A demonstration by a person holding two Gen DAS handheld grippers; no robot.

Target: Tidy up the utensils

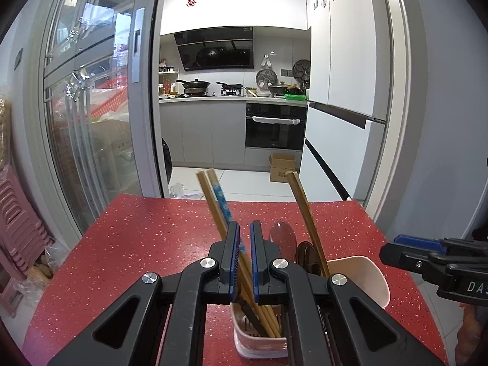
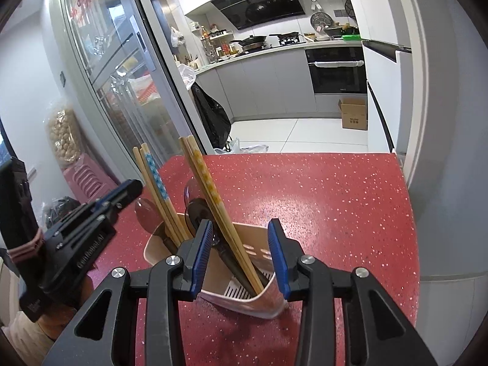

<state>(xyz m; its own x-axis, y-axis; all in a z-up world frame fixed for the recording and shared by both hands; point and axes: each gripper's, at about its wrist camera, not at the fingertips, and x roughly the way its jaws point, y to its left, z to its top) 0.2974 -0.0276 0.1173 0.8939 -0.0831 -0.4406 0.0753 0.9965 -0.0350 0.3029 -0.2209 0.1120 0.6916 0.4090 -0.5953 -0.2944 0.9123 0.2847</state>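
A pink utensil holder [image 2: 259, 300] stands on the red speckled table [image 2: 320, 201]. It holds a blue-patterned chopstick pair [image 2: 155, 180], a yellow-patterned chopstick pair [image 2: 207, 183] and dark spoons [image 2: 198, 213]. In the left wrist view the holder [image 1: 363, 277] sits just under my left gripper [image 1: 245, 231], whose jaws stand narrowly apart around the blue-patterned pair [image 1: 218, 195] without a clear squeeze. My right gripper [image 2: 241, 228] is open and empty, straddling the holder's near side. The yellow pair [image 1: 305, 210] and the spoons [image 1: 282, 238] stand to the right of the left gripper.
The table's far edge [image 1: 244, 198] faces an open kitchen doorway with a white tiled floor. A glass sliding door [image 1: 91, 122] is on the left, a white fridge [image 1: 341, 91] on the right. Pink stools [image 1: 18, 222] stand stacked at the left of the table.
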